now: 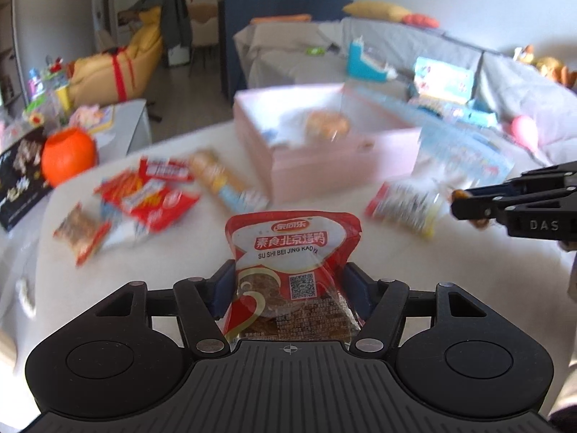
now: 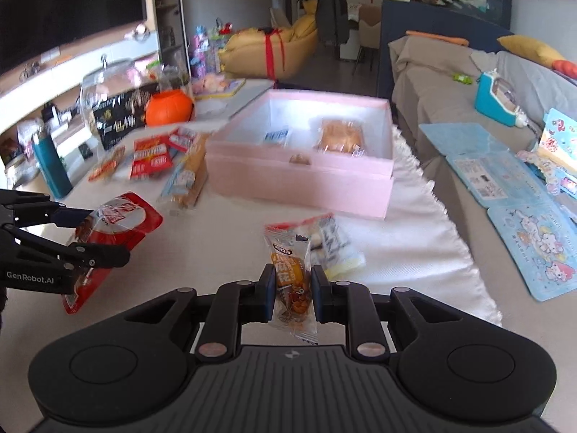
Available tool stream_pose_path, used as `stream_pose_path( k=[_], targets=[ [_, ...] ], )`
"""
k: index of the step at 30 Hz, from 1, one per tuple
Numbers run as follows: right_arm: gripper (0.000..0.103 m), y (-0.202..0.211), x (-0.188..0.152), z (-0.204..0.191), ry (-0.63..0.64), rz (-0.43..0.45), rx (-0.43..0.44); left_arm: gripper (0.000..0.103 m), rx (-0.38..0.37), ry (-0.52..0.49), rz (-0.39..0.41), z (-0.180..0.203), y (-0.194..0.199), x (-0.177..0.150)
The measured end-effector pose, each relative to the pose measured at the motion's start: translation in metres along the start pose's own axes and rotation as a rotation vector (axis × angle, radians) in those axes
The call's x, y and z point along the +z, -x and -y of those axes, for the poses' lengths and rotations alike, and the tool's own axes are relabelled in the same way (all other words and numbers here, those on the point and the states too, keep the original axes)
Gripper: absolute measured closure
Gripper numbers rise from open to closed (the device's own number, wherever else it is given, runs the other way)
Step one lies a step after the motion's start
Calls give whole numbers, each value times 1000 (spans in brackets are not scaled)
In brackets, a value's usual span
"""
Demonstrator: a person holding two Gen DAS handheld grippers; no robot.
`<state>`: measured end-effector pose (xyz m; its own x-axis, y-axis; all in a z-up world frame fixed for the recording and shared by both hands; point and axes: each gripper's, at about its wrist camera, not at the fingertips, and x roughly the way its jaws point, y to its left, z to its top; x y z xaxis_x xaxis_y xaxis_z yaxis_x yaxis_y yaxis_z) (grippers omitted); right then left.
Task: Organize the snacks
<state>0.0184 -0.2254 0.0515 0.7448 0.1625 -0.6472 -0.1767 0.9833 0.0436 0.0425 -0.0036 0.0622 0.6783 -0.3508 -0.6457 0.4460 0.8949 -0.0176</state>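
The left tool (image 1: pixel 288 285) is clamped on a red pouch (image 1: pixel 294 252) printed "SU SHI BEI JING KAOYA", its blue-padded fingers (image 1: pixel 223 290) pressing the pouch's lower half from both sides, so the pouch stands upright above the tabletop (image 1: pixel 324 245). From the right wrist view that same left tool (image 2: pixel 104 234) shows at the left edge, holding the red pouch (image 2: pixel 122 220) clear of the surface, near the pink box (image 2: pixel 303 176) and on its front-left side.

The right tool (image 2: pixel 292 288) is closed on a slim orange-and-clear snack packet (image 2: pixel 292 281), held upright between its fingers (image 2: pixel 267 288), in front of the pink box. Just beyond the packet, between it and the box, a clear packet with a red end and yellow edge (image 2: pixel 331 241) lies on the tabletop.

The pink box sits open; inside lie a wrapped golden pastry (image 2: pixel 340 135) toward its right side and a small blue-and-white packet (image 2: pixel 276 135) to the pastry's left, apart from it.

To the left of the box a loose heap of red snack packets (image 2: pixel 151 157) lies on the tabletop, with a long bread-coloured packet (image 2: pixel 187 173) lying between the heap and the box. Behind that heap stands an orange round pot (image 2: pixel 167 108). The left view is blurred beyond the pouch.
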Motion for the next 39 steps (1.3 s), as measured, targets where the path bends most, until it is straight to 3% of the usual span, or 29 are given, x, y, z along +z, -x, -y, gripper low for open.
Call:
stream_pose_path(
  k=[4,7,9,11,13,17,22,26,30,32,35,39],
  targets=[
    [83,15,24,9,-27,80,9,34,-71,23,103,-2,7,44],
    [83,24,60,18,-28,143,9,32,-156,113,246,-16,9,101],
    [83,23,94,24,-36,183,8,31,-212,179,300,-30,-2,143],
    [83,13,128,30,-59,211,16,33,-274,253,274,-45,-32,177],
    [67,-8,154,34,-65,206,1,35,-288,322,163,-58,-73,194],
    [65,-51,158,42,-79,126,-111,36,-237,326,172,-79,-88,172],
    [65,-61,105,46,-75,37,-31,36,-69,260,83,-90,-89,117],
    [65,-65,75,26,-3,-6,-14,36,-32,262,-8,-92,-100,83],
    [65,-67,53,6,10,-24,5,37,-8,241,-46,-82,-111,57],
    [65,-68,42,0,13,-31,9,54,-18,213,-43,-77,-109,43],
    [65,-71,32,-6,42,-37,-14,68,-39,262,-15,-79,-92,27],
    [61,-73,25,-6,39,-34,-51,70,-48,284,-8,-80,-61,0]
  ],
)
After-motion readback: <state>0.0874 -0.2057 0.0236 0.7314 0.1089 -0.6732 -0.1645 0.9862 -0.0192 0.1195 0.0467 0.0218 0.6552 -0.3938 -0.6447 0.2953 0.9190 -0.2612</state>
